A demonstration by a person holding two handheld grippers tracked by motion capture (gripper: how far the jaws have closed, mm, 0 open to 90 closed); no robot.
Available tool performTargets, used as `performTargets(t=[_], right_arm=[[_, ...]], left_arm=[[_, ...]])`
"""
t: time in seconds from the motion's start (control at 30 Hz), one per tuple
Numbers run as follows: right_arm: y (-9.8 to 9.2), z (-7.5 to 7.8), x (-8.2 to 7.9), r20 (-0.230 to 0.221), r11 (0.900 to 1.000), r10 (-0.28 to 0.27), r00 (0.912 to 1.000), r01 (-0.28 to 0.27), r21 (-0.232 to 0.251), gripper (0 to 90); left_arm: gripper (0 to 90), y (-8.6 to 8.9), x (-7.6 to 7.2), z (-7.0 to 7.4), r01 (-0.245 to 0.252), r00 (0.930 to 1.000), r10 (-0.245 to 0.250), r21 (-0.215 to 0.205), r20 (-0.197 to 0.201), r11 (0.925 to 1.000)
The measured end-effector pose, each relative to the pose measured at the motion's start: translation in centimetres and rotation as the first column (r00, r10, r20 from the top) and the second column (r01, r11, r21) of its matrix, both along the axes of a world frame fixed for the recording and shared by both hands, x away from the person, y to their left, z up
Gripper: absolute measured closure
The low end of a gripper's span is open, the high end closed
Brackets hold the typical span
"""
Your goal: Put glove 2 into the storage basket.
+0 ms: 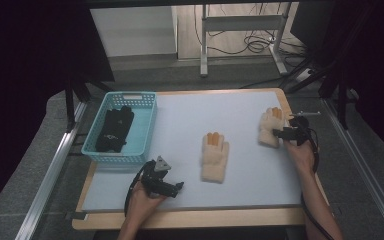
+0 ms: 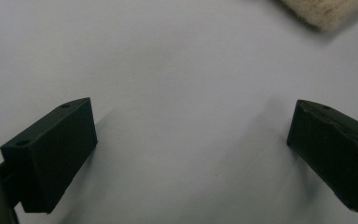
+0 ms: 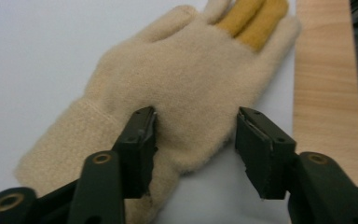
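Observation:
Two cream knitted gloves with yellow fingertips lie flat on the pale mat [image 1: 190, 115]. One glove [image 1: 215, 156] is in the middle. The other glove [image 1: 269, 125] lies near the right edge, and my right gripper [image 1: 279, 133] reaches it from the right. In the right gripper view this glove [image 3: 182, 70] fills the middle, and my right gripper [image 3: 196, 121] stands open astride its lower edge: the left jaw rests on the knit, the right jaw over bare mat. My left gripper [image 1: 176, 188] is open near the front left, with only mat between its jaws [image 2: 191, 121].
A turquoise basket [image 1: 92, 150] at the left holds black gloves [image 1: 115, 129]. The wooden table border [image 3: 326, 93] runs just right of the right-hand glove. A corner of the middle glove [image 2: 326, 11] shows in the left gripper view. Dark curtains and a metal frame surround the table.

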State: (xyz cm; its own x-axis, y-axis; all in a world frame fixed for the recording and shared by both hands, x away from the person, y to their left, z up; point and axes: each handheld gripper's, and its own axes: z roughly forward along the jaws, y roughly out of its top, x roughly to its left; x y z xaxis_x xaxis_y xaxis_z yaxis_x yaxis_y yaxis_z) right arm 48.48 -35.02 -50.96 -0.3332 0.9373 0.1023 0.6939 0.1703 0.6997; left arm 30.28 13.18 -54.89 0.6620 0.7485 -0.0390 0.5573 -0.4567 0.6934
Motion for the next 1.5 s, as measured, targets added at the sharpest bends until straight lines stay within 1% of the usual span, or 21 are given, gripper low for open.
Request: performTargets(t=[0.07,0.1,0.17,0.2,0.27,0.3,0.33,0.43,0.6,0.7,0.8,0.83,0.87,0.9,0.97,1.1,1.2,1.27,1.4,1.43,1.5], right_arm=[[-0.2,-0.3,0.1,-0.019,0.998,0.01,0.9998,-0.009,0.064,63.9],[-0.2,-0.4,0.1,-0.024,0.996,0.015,0.9996,-0.012,0.093,68.1],[-0.1,-0.5,-0.1,-0.019,0.996,0.011,0.9998,-0.009,0.093,79.3],[0.1,-0.4,-0.2,-0.012,0.997,0.008,0.9999,-0.007,0.076,82.3],[0.2,-0.1,-0.4,-0.001,0.999,0.011,0.9999,-0.011,0.045,84.1],[0.3,0.1,-0.5,0.004,0.999,0.011,0.9999,-0.011,0.04,84.3],[0.4,0.5,-0.7,0.015,0.999,0.022,0.9996,-0.023,0.032,84.5],[0.6,1.6,-1.3,0.023,0.999,0.049,0.9985,-0.05,0.02,84.8],[1.2,3.7,-2.6,0.028,0.994,0.104,0.9942,-0.103,-0.036,84.8],[1.8,4.9,-3.6,0.02,0.987,0.133,0.9909,-0.13,-0.098,84.7],[2.7,5.3,-4.3,0.018,0.975,0.159,0.9871,-0.155,-0.158,83.9],[3.9,5.2,-4.5,0.018,0.964,0.181,0.9834,-0.173,-0.201,83.6],[3.9,5.2,-4.5,0.018,0.964,0.181,0.9834,-0.173,-0.201,83.6],[4.5,5.1,-4.6,0.018,0.959,0.191,0.9814,-0.183,-0.218,83.3],[5.6,4.9,-4.8,0.029,0.952,0.209,0.9775,-0.196,-0.236,82.3],[7.6,4.9,-4.8,0.061,0.951,0.242,0.9684,-0.224,-0.212,75.7],[9.1,5.0,-4.5,0.067,0.949,0.272,0.9599,-0.257,-0.181,70.4],[10.4,4.9,-4.1,0.066,0.943,0.312,0.9476,-0.301,-0.143,67.5],[12.4,4.8,-3.6,0.079,0.931,0.363,0.9285,-0.358,-0.064,61.1],[12.6,4.8,-3.5,0.082,0.93,0.368,0.9264,-0.365,-0.049,60.4],[12.9,5.0,-3.3,0.091,0.93,0.368,0.9253,-0.364,-0.055,59.5]], left_arm=[[1.6,0.0,0.0,0.0,0.0,1.0,0.0,-0.001,0.0,1.0],[1.6,0.0,0.0,0.0,0.0,1.0,0.0,-0.001,0.0,1.0],[1.6,0.0,0.0,0.0,-0.001,1.0,0.001,-0.002,0.0,1.0],[1.6,0.0,0.0,0.0,-0.001,1.0,0.001,-0.002,0.0,1.0],[1.6,0.0,0.0,0.0,-0.001,1.0,0.001,-0.002,0.0,1.0],[1.6,0.0,0.0,0.0,-0.001,1.0,0.001,-0.002,0.0,1.0],[1.6,0.0,0.0,0.0,0.0,1.0,0.0,-0.001,0.0,1.0],[1.6,0.0,0.0,0.0,0.0,1.0,0.0,-0.001,0.0,1.0],[1.6,0.0,0.0,0.0,0.0,1.0,0.0,0.0,0.0,1.0],[1.6,0.0,0.0,0.0,0.0,1.0,0.0,0.0,0.0,1.0],[1.6,0.0,0.0,0.0,0.0,1.0,0.0,0.0,0.0,1.0],[1.6,0.0,0.0,0.0,0.0,1.0,0.0,0.0,0.0,1.0],[1.6,0.0,0.0,0.0,-0.001,1.0,0.001,0.0,0.0,1.0],[1.6,0.0,0.0,0.0,-0.001,1.0,0.001,-0.001,0.0,1.0],[1.6,0.0,0.0,0.0,-0.001,1.0,0.001,-0.002,-0.001,1.0],[1.6,0.0,0.0,0.0,0.0,1.0,0.0,-0.001,-0.001,1.0],[1.6,0.0,0.0,0.0,-0.001,1.0,0.001,-0.001,0.0,1.0],[1.6,0.0,0.0,0.0,-0.001,1.0,0.001,0.0,0.0,1.0],[1.6,0.0,0.0,0.0,-0.001,1.0,0.001,0.0,0.0,1.0],[1.6,0.0,0.0,0.0,0.0,1.0,0.0,0.0,0.0,1.0],[1.7,0.0,0.0,0.0,0.0,1.0,0.0,0.0,0.0,1.0]])
